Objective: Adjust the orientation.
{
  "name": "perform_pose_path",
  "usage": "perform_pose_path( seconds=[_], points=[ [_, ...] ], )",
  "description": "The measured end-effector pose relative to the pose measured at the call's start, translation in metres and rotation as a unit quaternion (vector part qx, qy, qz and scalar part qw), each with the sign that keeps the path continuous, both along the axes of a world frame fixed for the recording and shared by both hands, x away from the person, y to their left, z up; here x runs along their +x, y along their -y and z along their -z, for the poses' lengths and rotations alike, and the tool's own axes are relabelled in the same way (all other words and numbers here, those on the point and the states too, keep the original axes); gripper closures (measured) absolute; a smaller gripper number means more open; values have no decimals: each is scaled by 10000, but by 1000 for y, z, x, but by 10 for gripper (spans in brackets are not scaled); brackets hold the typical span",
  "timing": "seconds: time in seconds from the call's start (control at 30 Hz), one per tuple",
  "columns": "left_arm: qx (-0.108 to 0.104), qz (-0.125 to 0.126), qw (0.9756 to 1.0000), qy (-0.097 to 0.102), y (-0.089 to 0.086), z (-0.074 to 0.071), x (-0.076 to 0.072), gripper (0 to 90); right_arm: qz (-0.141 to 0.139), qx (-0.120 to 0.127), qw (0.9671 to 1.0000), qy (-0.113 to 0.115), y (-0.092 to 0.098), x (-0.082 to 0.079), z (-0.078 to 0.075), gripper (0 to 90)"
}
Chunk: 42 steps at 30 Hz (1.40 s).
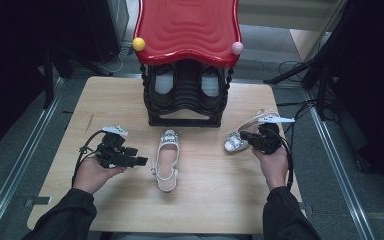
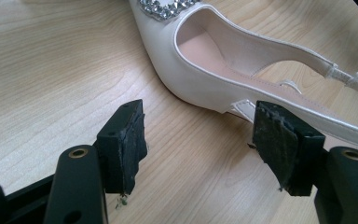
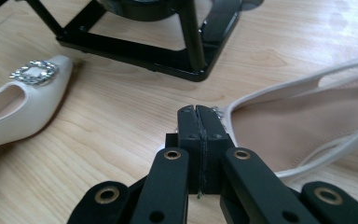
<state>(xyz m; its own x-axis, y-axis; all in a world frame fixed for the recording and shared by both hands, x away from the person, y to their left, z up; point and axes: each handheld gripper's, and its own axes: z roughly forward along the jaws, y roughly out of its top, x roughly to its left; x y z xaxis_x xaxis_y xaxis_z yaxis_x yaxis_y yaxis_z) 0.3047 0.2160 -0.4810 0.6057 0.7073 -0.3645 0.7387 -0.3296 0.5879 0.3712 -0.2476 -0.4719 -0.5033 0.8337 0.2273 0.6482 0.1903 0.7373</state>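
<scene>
A light wooden table stands on a grey floor, with dark equipment on both sides. At the far edge of the table stands a black shoe rack with a glossy red wavy top; a yellow ball and a pink ball sit on the top's front corners. A pair of shoes is partly visible inside the rack.

Just in front of the rack, near the middle of the table, a white slingback shoe lies flat, its jewelled buckle toe pointing toward the rack. A second white shoe lies in front of the rack's right corner, its buckle toe pointing left and toward the person.

A person in dark sleeves holds a black gripper in each hand. The left gripper is in front of the rack and to its left, just beside the middle shoe and aimed at its side. In the left gripper view its jaws stand wide apart, nothing between them, with the shoe just beyond the pads.

The right gripper is at the second shoe. In the right gripper view its jaws are pressed fully together, at the left rim of that shoe. Whether any of the rim is pinched between them cannot be told.
</scene>
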Motion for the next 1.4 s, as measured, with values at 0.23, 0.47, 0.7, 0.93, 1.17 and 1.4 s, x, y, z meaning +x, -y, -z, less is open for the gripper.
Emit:
perform_pose_path(
  seconds=[0.23, 0.47, 0.7, 0.93, 1.17, 1.4],
  points=[
    [32, -25, 10000, 15, -2, 1, -3, 348, 173, -62, 9997, -156, 7, 11, 9, 900],
    [48, -42, 10000, -19, -4, 1, -4, 348, 263, -118, 9991, -302, 10, 19, 17, 900],
    [64, -28, 10000, -18, -4, 2, -4, 346, 405, -58, 9983, -413, 14, 22, 25, 900],
    [46, -43, 10000, 7, -4, 1, -3, 346, 610, -158, 9966, -529, 22, 21, 30, 900],
    [38, 1, 10000, 12, -1, 2, 0, 346, 604, -171, 9969, -467, 27, 18, 29, 900],
    [48, 92, 9999, 4, 4, 1, 4, 346, 705, -48, 9965, -442, 33, 13, 28, 900]
  ],
)
